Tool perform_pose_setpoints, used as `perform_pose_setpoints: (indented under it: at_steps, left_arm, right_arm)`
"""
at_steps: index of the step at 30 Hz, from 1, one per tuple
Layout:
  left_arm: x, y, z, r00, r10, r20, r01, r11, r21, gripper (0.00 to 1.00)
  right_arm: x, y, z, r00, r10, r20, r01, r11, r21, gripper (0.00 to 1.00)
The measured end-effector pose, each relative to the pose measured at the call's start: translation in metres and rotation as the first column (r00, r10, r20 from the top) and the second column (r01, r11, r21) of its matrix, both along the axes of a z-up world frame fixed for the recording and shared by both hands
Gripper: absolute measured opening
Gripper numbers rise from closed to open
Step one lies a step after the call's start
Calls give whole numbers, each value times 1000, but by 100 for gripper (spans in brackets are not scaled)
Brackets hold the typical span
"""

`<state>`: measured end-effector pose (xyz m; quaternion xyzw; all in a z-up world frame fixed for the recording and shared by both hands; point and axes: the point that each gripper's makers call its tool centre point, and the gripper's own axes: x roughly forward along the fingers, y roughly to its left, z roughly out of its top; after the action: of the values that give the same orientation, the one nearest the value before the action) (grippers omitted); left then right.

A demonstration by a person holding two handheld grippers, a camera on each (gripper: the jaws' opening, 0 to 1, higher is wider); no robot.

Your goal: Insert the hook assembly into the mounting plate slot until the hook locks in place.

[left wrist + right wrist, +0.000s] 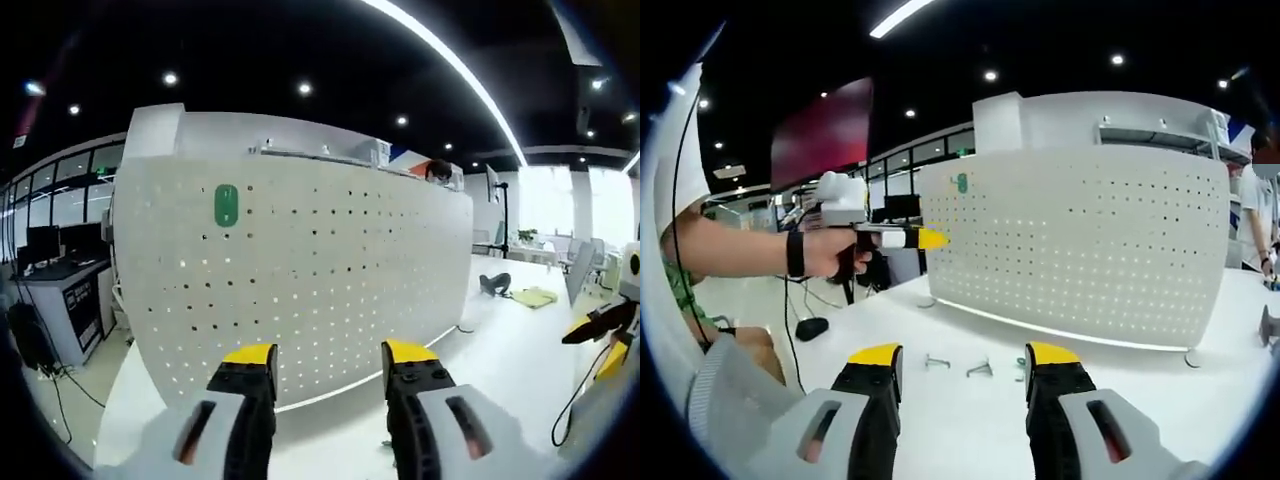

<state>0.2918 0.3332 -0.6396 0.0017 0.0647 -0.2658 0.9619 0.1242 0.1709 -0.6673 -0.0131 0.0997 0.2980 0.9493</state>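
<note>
White perforated metal makes up the mounting plate [300, 270], an upright pegboard standing on the white table [500, 350]. In the left gripper view, a green hook [226, 205] already hangs near the board's upper left corner. Lower and to the right of it, the left gripper [328, 362] faces the board with its yellow-tipped jaws spread apart and nothing between them. At the far right edge of this view the right gripper [600, 325] pokes in.

In the right gripper view, reading from the left, a person's hand [835, 250] holds the left gripper [925, 238] up toward the board's left end; from this side angle it is not clear how its jaws stand. The green hook [961, 182] sits just beyond its tip, on the mounting plate [1080, 240]. Further right and lower, small metal hook pieces [960, 365] lie loose on the table [960, 420], just ahead of the right gripper [965, 362], whose jaws are parted and empty.

The hook assemblies are not yet picked up. The parts are small and thin, lying flat, so a grasp could slip or pinch them skewed; a tilted hook would likely miss its slot or seat without locking. Pushing too hard could also shove the free-standing board backward across the table.
</note>
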Motion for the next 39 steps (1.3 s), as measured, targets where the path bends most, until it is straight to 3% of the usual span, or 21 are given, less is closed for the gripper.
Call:
perform_pose_setpoints:
  at_steps: [13, 21, 39]
  left_arm:
    - [-15, -7, -22, 998, -57, -20, 57, 998, 23, 54]
    - [-27, -13, -46, 992, -109, -70, 113, 992, 52, 65]
    - [-53, -7, -98, 966, -183, -184, 203, 975, 94, 65]
  right_arm:
    - [-1, -2, -3, 1000, -15, -8, 15, 1000, -5, 50]
    - [-2, -3, -5, 1000, -26, -15, 26, 1000, -5, 50]
    - [-4, -3, -11, 999, -37, -35, 36, 999, -13, 50]
